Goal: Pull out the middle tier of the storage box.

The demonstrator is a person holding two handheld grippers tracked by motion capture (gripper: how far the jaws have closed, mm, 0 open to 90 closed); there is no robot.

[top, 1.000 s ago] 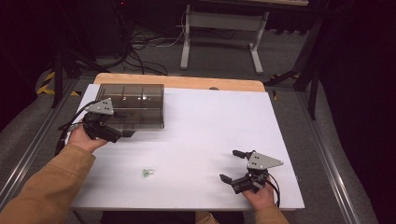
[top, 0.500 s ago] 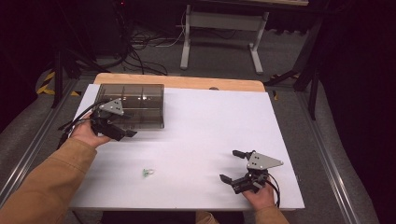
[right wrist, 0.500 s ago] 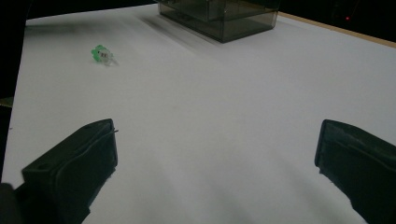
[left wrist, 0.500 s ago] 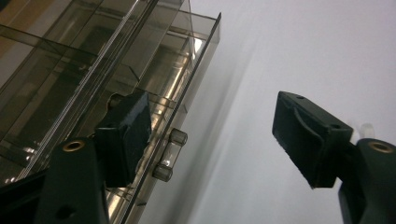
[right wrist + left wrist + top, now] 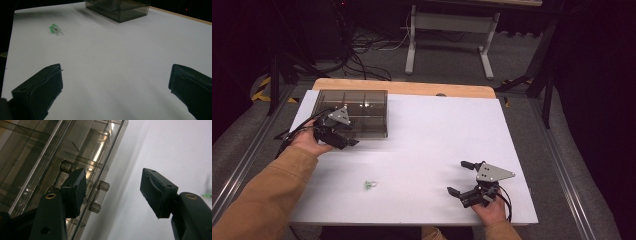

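Left gripper beside crosswise box.

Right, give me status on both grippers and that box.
Left gripper open at smoky clear plastic compartment box, near its latch. Right gripper open, empty. Small green piece loose on white table.

The person is wearing a tan long sleeve on the left arm. Each hand-held black two-finger gripper, left and right, is carrying a grey three-cornered plate dotted with small screws and trailing a black cable. Brass-coloured screws are showing behind the left gripper's black ridged fingers.
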